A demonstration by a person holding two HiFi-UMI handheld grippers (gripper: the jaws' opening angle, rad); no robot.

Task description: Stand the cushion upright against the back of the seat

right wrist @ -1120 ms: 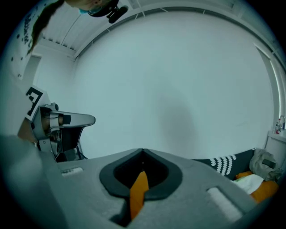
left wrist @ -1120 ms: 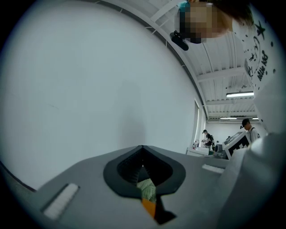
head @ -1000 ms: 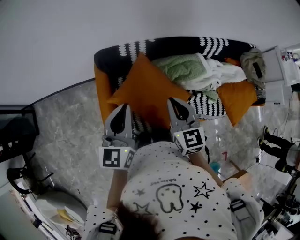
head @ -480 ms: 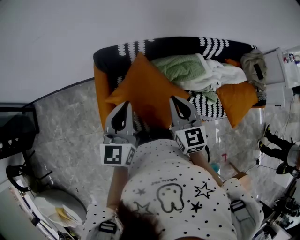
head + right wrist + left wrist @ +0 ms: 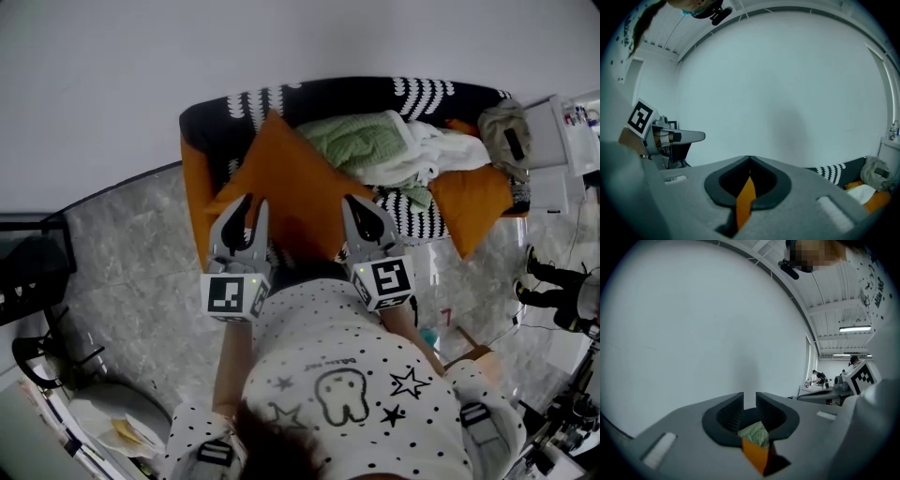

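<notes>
An orange cushion (image 5: 286,183) stands tilted on a black-and-white patterned sofa (image 5: 356,94), leaning toward its back and left arm. My left gripper (image 5: 249,201) is at the cushion's lower left edge. Its jaws have just been opening and now stand apart. Through the gap of the left gripper (image 5: 749,397) I see the orange cushion (image 5: 756,454) and a green blanket, with nothing pinched. My right gripper (image 5: 356,202) is at the cushion's lower right edge. In the right gripper view the right gripper (image 5: 749,159) has its tips together, shut on a fold of the cushion (image 5: 746,199).
A green blanket (image 5: 366,136) and white cloth (image 5: 436,150) are piled on the sofa's middle. A second orange cushion (image 5: 478,202) hangs off the right end. Grey marbled floor (image 5: 122,253) lies in front, and a white wall (image 5: 187,47) rises behind.
The left jaws went from shut on the cushion's edge to apart. Both grippers shifted slightly, and the cushion moved a little left toward the sofa's arm.
</notes>
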